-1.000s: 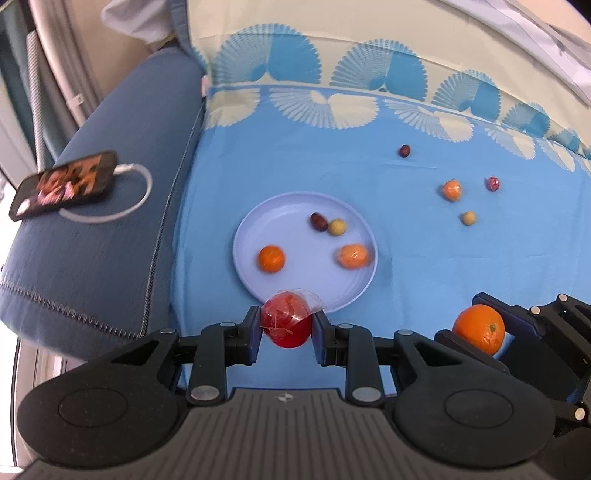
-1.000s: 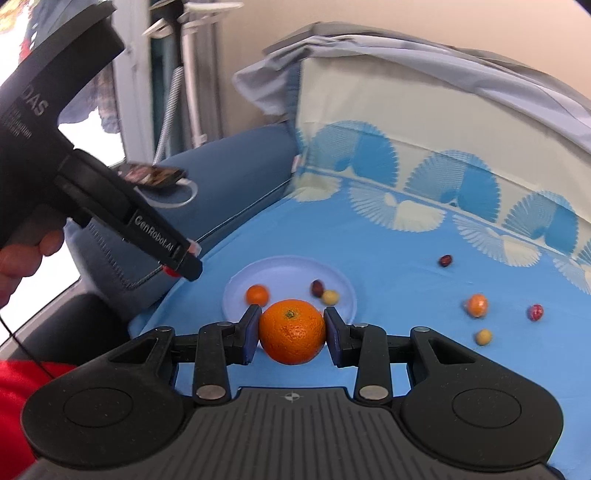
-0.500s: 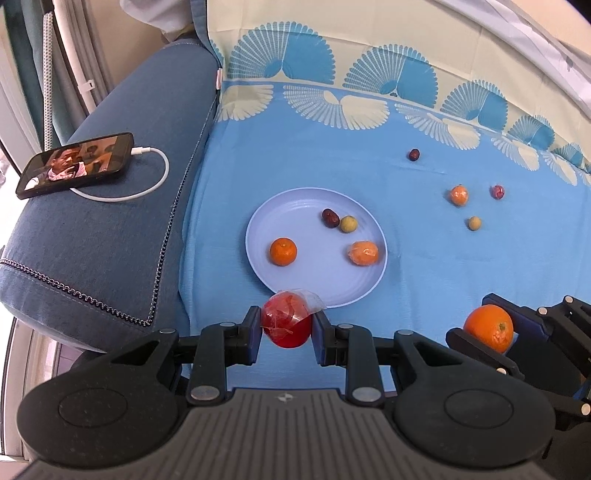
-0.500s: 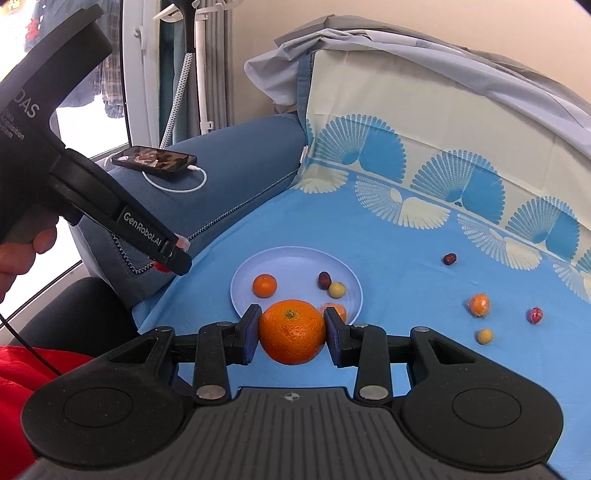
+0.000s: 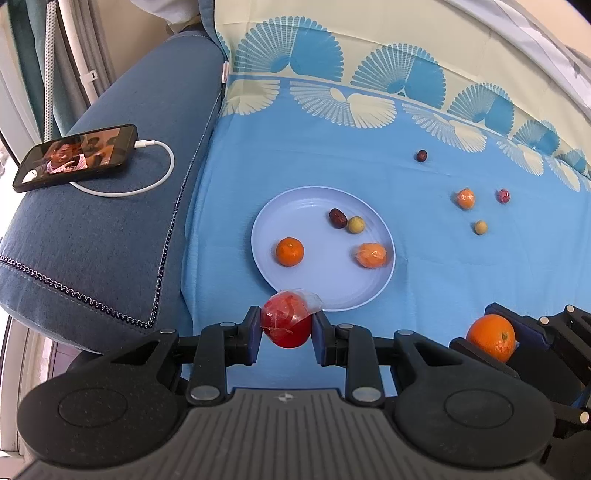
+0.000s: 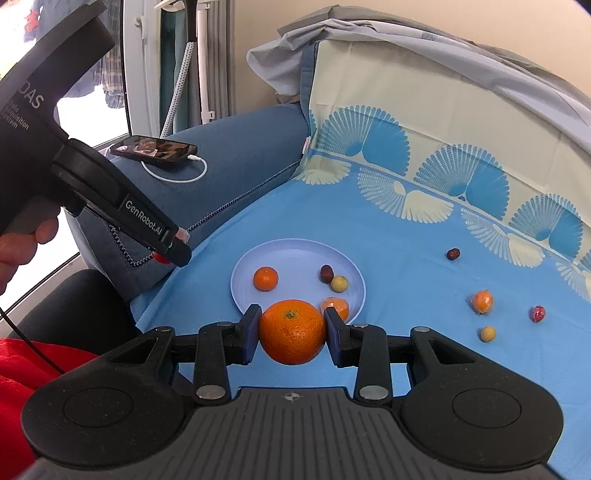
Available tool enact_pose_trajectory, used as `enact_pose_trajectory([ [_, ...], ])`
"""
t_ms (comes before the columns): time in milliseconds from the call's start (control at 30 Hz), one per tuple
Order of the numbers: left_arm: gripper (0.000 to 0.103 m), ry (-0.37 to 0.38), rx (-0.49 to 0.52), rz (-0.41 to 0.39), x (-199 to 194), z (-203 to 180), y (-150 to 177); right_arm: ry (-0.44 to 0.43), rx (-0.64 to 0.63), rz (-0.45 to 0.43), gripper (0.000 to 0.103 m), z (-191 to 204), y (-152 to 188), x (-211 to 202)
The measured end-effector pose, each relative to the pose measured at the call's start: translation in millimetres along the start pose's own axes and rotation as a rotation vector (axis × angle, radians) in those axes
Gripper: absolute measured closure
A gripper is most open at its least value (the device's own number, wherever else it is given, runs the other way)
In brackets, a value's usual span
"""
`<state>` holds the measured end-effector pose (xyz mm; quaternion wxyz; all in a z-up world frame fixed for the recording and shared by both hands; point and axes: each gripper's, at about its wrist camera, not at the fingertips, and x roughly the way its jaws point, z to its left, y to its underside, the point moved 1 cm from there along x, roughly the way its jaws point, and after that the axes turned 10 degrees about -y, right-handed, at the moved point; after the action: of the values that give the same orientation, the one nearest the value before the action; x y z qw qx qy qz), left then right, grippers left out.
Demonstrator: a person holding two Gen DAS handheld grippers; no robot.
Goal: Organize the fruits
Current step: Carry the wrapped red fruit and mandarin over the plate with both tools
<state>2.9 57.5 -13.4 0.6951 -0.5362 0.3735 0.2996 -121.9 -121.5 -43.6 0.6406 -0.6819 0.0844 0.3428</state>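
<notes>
Left gripper [image 5: 286, 326] clamped on wrapped red fruit [image 5: 286, 325], lower centre, just below plate [image 5: 317, 291] rim. Right gripper [image 6: 291, 332] clamped on orange [image 6: 291, 332], lower centre, before plate.

Blue sofa armrest [image 5: 110, 229], beige wall [image 6: 443, 33], bright window [image 6: 92, 74]

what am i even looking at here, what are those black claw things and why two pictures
No robot here: a person holds two hand grippers, each carrying a fisheye camera looking along its fingers, hence two pictures. The left gripper is shut on a red fruit in clear wrap. The right gripper is shut on an orange. On the blue patterned sheet sits a pale plate holding four small fruits; four more lie loose to its right. A phone charges on the sofa arm.
</notes>
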Motion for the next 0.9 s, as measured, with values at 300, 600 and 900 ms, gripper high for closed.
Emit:
enact_pose_trajectory([
  [300, 0.072, 0.0, -0.009, 0.013, 13.1, 3.8, -10.1, -0.001, 0.004, 0.016, 0.064, -3.3, -3.9, 13.1],
  [600, 0.072, -0.003, 0.004, 0.043, 40.2, -0.7, -29.2, -0.014, 0.019, 0.043, 0.064, -11.1, -11.3, 43.8],
  [900, 0.072, 0.005, 0.038, 0.111, 94.6, -18.9, -50.4, -0.03, 0.06, 0.104, 0.064, -33.0, -15.0, 93.6],
])
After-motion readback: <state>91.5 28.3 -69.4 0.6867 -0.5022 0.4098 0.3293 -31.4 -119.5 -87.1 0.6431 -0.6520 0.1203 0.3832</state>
